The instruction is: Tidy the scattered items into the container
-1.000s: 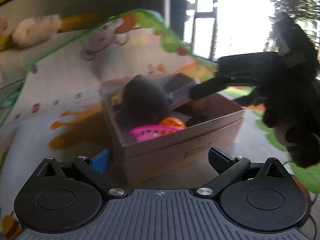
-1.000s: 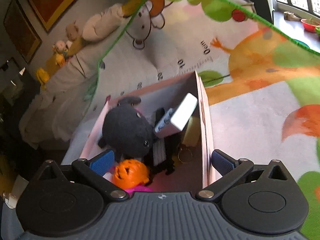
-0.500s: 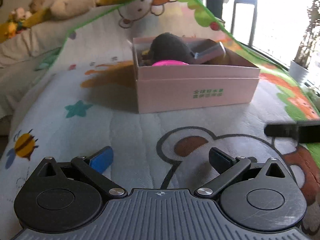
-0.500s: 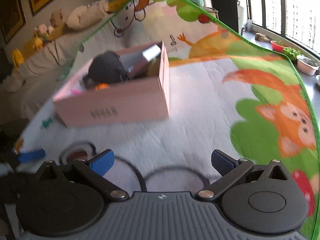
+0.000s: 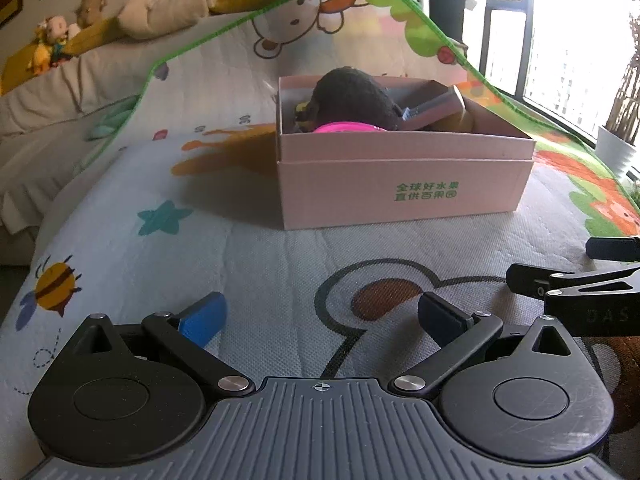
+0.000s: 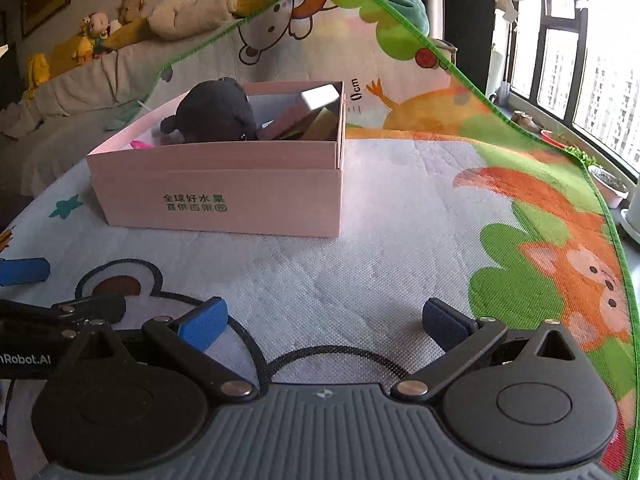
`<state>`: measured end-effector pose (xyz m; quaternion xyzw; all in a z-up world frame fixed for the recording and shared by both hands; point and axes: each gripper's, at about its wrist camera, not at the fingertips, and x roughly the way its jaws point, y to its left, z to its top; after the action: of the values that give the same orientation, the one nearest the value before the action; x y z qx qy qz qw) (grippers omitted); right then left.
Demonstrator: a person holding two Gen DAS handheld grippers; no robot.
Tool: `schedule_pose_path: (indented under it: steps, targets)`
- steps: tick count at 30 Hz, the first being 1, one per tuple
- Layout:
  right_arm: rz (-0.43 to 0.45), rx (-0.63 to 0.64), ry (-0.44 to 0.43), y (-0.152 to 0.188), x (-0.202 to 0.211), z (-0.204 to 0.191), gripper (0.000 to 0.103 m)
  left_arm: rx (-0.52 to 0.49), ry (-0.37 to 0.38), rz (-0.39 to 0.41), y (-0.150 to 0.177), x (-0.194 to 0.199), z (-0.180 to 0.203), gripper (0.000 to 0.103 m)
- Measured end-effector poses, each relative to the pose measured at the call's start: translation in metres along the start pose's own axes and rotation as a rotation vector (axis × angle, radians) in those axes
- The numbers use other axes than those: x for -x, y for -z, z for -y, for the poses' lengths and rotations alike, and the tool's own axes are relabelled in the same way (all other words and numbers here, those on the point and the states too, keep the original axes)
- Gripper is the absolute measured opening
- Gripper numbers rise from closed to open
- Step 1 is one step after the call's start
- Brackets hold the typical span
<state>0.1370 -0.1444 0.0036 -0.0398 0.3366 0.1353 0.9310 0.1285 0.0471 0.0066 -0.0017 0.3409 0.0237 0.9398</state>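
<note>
Plush toys [image 6: 176, 20] line the far sofa beyond the pink box [image 6: 224, 196]; each hand-held gripper [image 5: 320, 314] [image 6: 324, 316] gapes wide, empty.

The box [image 5: 404, 184] is sitting on the play mat [image 5: 260, 248], ahead of both grippers. The plush toy [image 5: 352, 100] is lying in its left part, with a flat case [image 5: 436, 106] leaning to its right. Stuffed animals [image 6: 132, 12] are lining the sofa [image 6: 72, 80] behind the mat.
</note>
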Motion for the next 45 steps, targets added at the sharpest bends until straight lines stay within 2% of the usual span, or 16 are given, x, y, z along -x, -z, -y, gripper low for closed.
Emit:
schedule_pose_path:
  steps: [45]
  targets:
    - [0.000, 0.000, 0.000, -0.0002, 0.0003, -0.0005, 0.103, 0.003, 0.005, -0.001, 0.0001, 0.0012, 0.0024, 0.103]
